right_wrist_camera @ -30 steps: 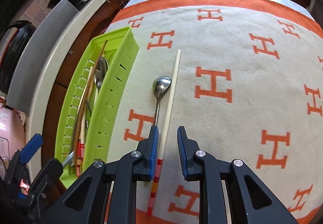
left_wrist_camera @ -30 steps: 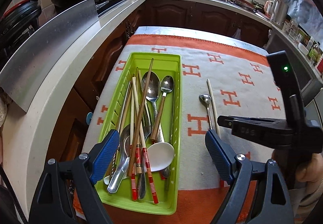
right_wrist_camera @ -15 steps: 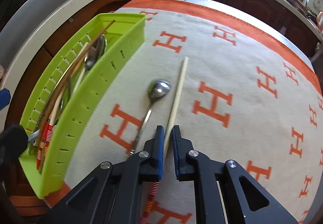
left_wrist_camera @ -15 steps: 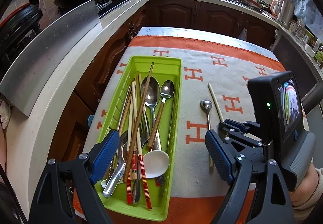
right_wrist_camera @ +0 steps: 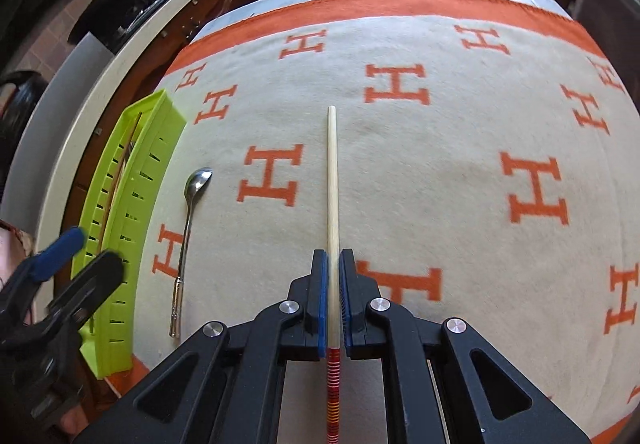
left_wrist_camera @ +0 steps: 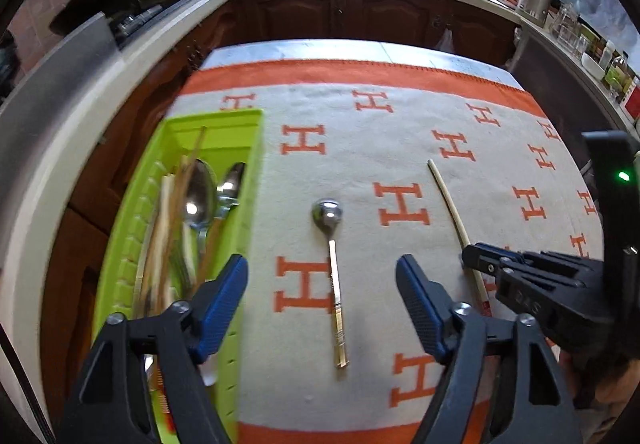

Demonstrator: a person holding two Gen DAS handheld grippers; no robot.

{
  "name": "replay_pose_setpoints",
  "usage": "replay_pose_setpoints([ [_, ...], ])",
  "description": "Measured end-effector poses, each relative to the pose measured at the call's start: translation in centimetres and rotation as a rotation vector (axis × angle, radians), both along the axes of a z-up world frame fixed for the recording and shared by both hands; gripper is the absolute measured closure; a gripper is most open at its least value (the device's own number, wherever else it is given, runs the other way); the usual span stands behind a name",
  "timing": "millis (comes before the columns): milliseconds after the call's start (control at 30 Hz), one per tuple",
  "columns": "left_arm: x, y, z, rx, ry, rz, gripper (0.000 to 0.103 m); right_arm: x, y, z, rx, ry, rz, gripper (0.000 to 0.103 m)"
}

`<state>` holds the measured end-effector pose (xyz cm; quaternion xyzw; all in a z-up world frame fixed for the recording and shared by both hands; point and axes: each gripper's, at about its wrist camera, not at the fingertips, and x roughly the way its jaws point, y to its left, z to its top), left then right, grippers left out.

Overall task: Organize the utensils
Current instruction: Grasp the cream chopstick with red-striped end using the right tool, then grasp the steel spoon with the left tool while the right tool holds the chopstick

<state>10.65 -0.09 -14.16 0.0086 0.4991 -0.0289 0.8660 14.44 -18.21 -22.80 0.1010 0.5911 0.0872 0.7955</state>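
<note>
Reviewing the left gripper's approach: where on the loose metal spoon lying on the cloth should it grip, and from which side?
Grip the spoon at mid-handle, coming straight down from above. It lies flat on the cloth, handle running toward the camera, so the left gripper, jaws closing with nothing pressed yet, already straddles that thin shaft crosswise. The round bowl would likely slip.

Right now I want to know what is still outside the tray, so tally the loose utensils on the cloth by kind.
Spoon: 1, lying on the cloth
Chopstick: 1, clamped in the right gripper
Total: 2
The tray pile is too blurred to count, so it is left out.
</note>
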Motion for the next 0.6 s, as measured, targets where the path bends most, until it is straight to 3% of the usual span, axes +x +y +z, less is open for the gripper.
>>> replay_pose_setpoints([
  [100, 1.9, -0.2, -1.8, -0.075, 0.072, 0.024, 0.047, -0.5, -1.0, 0.1, 0.044, 0.006, -0.021, 0.098],
  [200, 3.5, 0.6, -3.4, -0.147, 0.129, 0.083, 0.048, -1.1, -1.7, 0.1, 0.075, 0.007, -0.032, 0.098],
  [233, 3.8, 0.9, -3.9, -0.158, 0.137, 0.102, 0.048, -1.2, -1.9, 0.1, 0.087, 0.008, -0.035, 0.098],
  [267, 4.0, 1.0, -4.1, -0.159, 0.125, 0.108, 0.056, -1.2, -2.1, 0.1, 0.098, 0.008, -0.038, 0.098],
  [433, 5.2, 1.3, -5.5, -0.207, 0.166, 0.131, 0.061, -1.3, -2.4, -0.2, 0.125, 0.004, -0.038, 0.098],
  [600, 5.6, 1.1, -5.6, -0.194, 0.141, 0.127, 0.062, -1.5, -2.8, -0.3, 0.150, -0.001, -0.037, 0.098],
])
